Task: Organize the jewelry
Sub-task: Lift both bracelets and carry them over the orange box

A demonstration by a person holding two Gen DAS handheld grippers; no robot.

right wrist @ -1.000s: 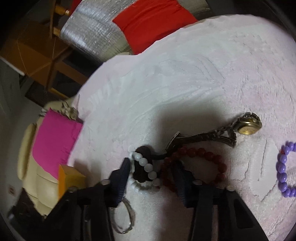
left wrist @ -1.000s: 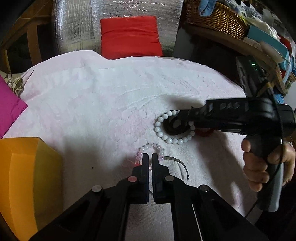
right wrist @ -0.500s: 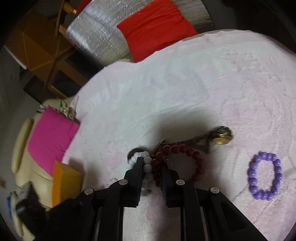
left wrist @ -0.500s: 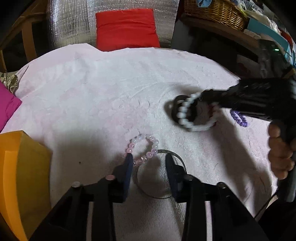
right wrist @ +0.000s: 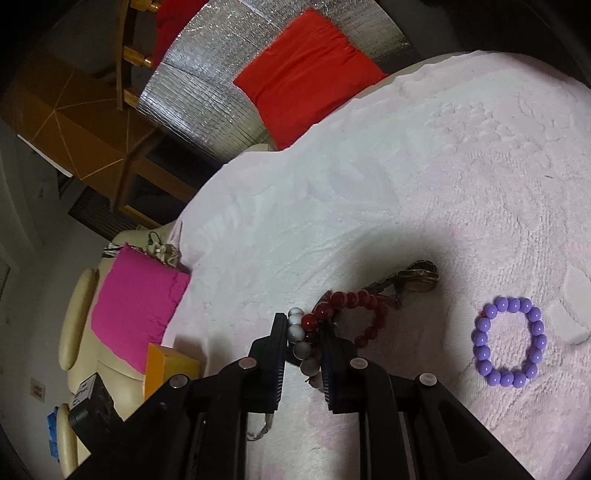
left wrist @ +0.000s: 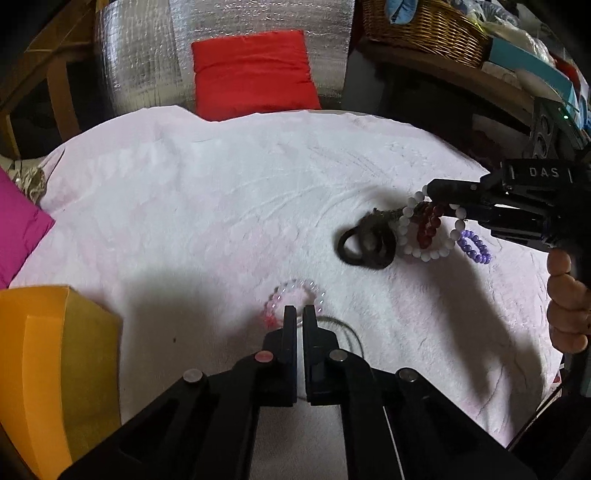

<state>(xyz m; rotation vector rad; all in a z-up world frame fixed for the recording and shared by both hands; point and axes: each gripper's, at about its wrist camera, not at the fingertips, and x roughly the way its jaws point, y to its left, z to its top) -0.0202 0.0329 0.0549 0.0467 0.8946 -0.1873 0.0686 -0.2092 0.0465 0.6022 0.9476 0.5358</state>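
Note:
In the left wrist view my left gripper (left wrist: pixel 300 314) has its jaws pressed to a narrow slit on the near arc of a pink bead bracelet (left wrist: pixel 295 295), which lies blurred on the pale pink cloth (left wrist: pixel 184 206). My right gripper (right wrist: pixel 303 325) is shut on a white bead bracelet (right wrist: pixel 297 334). Beads of a dark red bracelet (right wrist: pixel 354 299) are caught beside it. From the left wrist view both loops hang from the right gripper (left wrist: pixel 430 197) above the cloth. A blurred black ring (left wrist: pixel 365 243) is just left of them. A bronze watch (right wrist: pixel 417 277) lies on the cloth.
A purple bead bracelet (right wrist: pixel 509 343) lies flat to the right of the held loops. A thin metal bangle (left wrist: pixel 347 332) rests by my left fingers. An orange box (left wrist: pixel 55 362) stands at the cloth's near left edge. A red cushion (left wrist: pixel 255 74) and a wicker basket (left wrist: pixel 424 26) sit behind the table.
The right gripper closed on the white bracelet and lifted it up and to the right, red beads coming along. The left gripper opened over the pink bracelet, then shut again.

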